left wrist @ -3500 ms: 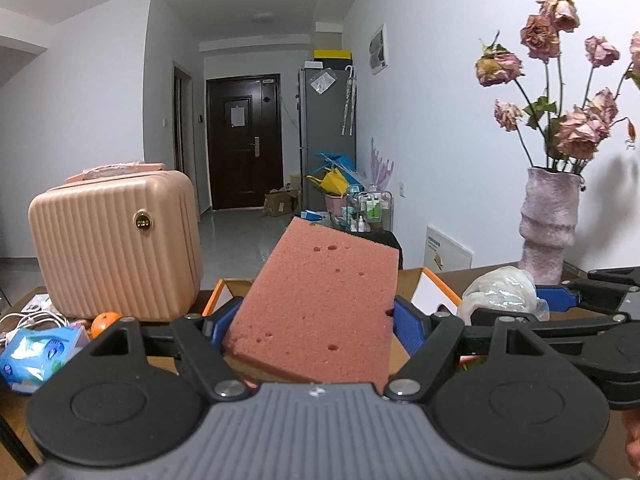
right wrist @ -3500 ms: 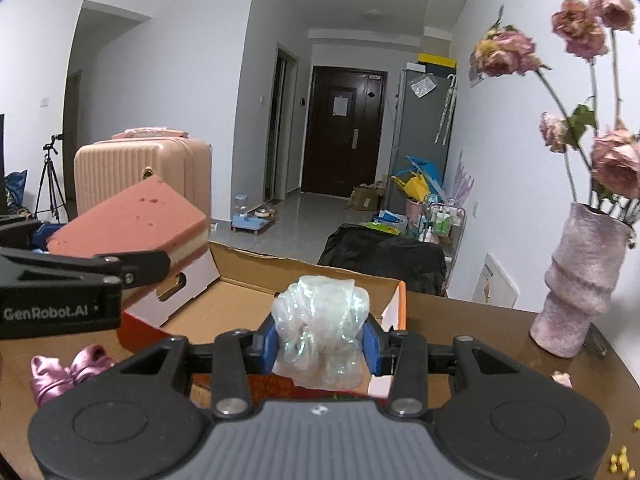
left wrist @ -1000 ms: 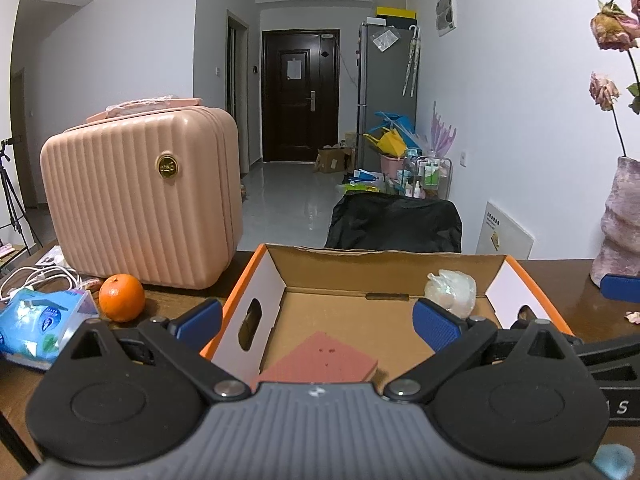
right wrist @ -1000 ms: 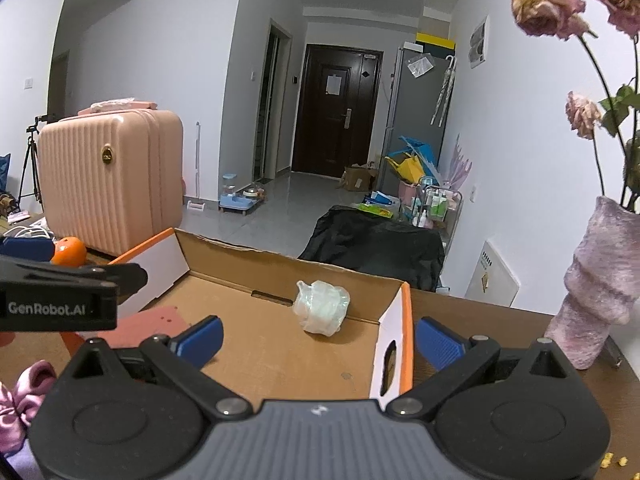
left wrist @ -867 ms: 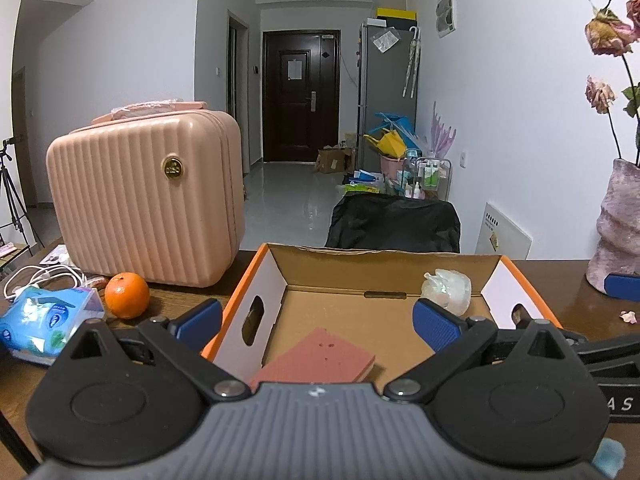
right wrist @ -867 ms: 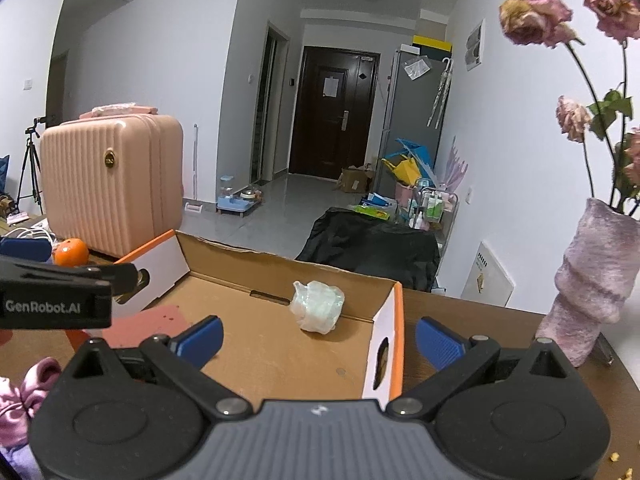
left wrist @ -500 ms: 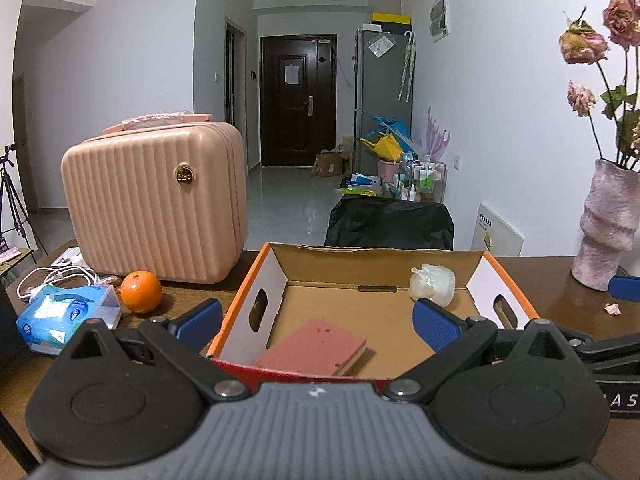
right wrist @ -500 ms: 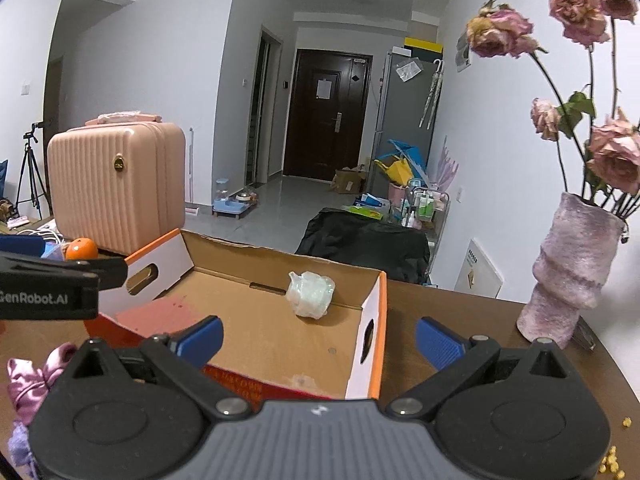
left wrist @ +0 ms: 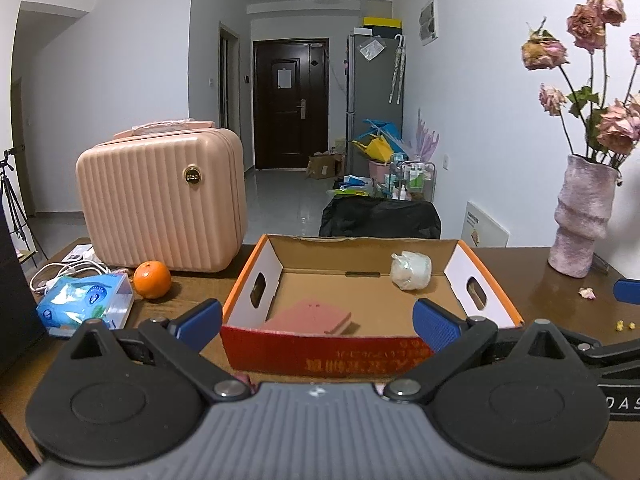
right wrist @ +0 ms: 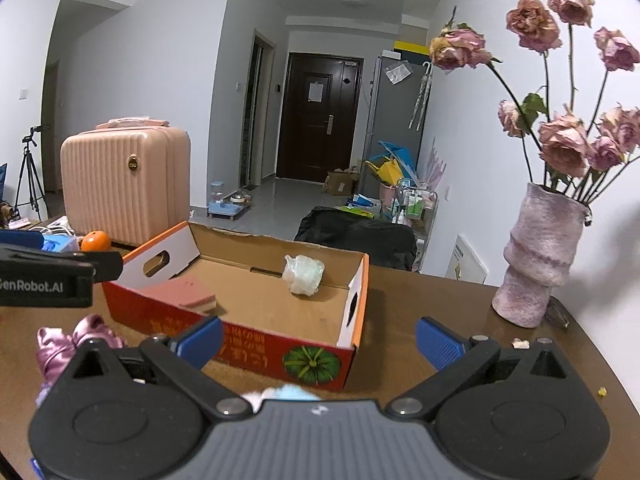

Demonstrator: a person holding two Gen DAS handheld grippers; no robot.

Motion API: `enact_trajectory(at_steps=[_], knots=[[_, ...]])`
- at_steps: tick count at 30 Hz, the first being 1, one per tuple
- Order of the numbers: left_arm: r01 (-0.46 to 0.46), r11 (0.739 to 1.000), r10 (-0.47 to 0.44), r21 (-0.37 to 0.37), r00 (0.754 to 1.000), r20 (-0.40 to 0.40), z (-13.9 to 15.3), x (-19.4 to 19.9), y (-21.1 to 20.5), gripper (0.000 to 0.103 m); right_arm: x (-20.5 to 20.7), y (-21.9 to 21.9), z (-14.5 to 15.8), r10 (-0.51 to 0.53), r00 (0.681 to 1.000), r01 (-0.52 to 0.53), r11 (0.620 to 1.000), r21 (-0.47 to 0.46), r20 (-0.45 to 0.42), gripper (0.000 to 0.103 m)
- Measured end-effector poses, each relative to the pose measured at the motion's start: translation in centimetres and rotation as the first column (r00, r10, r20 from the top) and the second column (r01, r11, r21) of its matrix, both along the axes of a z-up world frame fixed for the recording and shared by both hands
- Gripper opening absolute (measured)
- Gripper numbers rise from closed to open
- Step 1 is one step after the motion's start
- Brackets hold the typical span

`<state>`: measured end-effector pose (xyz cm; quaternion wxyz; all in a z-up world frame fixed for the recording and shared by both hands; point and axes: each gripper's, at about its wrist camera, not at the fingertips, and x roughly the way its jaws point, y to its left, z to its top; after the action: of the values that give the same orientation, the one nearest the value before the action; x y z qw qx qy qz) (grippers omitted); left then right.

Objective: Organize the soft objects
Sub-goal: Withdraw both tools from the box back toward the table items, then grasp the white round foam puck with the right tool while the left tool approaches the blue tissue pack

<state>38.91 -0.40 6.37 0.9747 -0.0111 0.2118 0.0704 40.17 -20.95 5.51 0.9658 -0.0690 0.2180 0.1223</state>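
Note:
An open cardboard box with orange rims stands on the brown table. Inside it a pink sponge lies flat at the near left, and a crumpled clear plastic bag sits at the far right. My left gripper hangs open in front of the box with nothing between its fingers. My right gripper is open too, near the box's front right corner. A pink satin scrunchie lies on the table left of the right gripper. Something pale blue and fluffy peeks out below the right gripper.
A pink ribbed case, an orange, a blue tissue pack and white cables sit left of the box. A purple vase with dried roses stands at the right. Crumbs dot the table there.
Both grippers have let go of the sponge and the bag, which now lie in the box. Both have since drawn back from the box, open and with nothing in them.

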Motion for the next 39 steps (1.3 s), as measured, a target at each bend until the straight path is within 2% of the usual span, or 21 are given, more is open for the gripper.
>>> enact_trajectory(at_steps=[13,30,39], knots=[[0.028,1.000,-0.028,-0.008,1.000,-0.014,-0.7,-5.8,-1.3,0.103,-6.0,-1.6,-1.5,-0.013,1.000,0.013,1.000,-0.008,-0.009,0.103],[0.040,0.999,-0.041,-0.018,0.996,-0.079,-4.2,-11.6,-2.2,0.103,-12.4,-3.9,-5.6,-0.042,0.996,0.041,0.999,-0.016,-0.076,0.103],[0.035,0.999,-0.037,-0.025,0.996,-0.085,-5.8,-14.6,-2.3,0.103,-15.1,-5.4,-7.5,-0.068,0.992,0.065,0.998,-0.024,-0.105,0.103]])
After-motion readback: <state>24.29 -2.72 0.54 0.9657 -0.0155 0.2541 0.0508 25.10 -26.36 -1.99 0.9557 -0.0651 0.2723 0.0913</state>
